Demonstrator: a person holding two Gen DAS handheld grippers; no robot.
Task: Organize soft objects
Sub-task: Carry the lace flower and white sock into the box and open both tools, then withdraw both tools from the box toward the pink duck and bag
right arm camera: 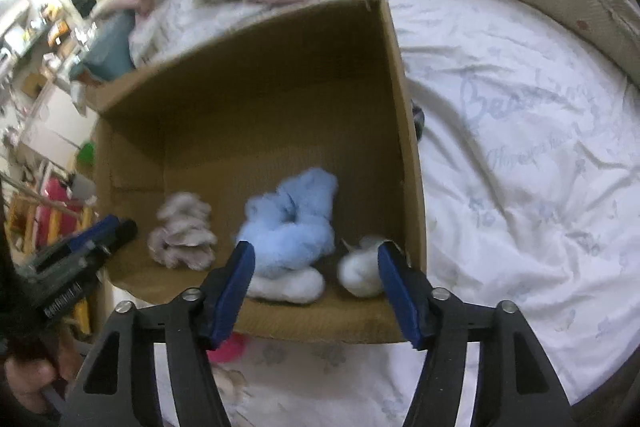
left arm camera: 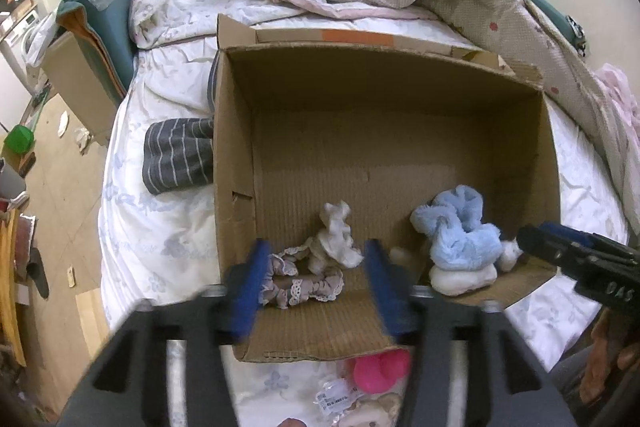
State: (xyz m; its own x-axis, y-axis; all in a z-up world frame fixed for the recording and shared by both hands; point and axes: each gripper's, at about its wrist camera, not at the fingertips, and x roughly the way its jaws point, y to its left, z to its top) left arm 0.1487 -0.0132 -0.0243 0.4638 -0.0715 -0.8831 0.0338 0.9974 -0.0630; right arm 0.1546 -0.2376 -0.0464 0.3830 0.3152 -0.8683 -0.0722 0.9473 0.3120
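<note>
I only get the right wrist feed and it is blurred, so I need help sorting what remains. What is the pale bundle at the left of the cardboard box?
Observer: A lace-trimmed scrunchie with a white fabric piece on it, lying between the open left gripper fingers, not pinched.
Operator: Anything soft outside the box on its left?
Observer: Yes, a grey striped cloth lies on the bed against the cardboard box wall.
Operator: And in front of the box?
Observer: A pink plush piece and a beige stuffed toy.
</note>
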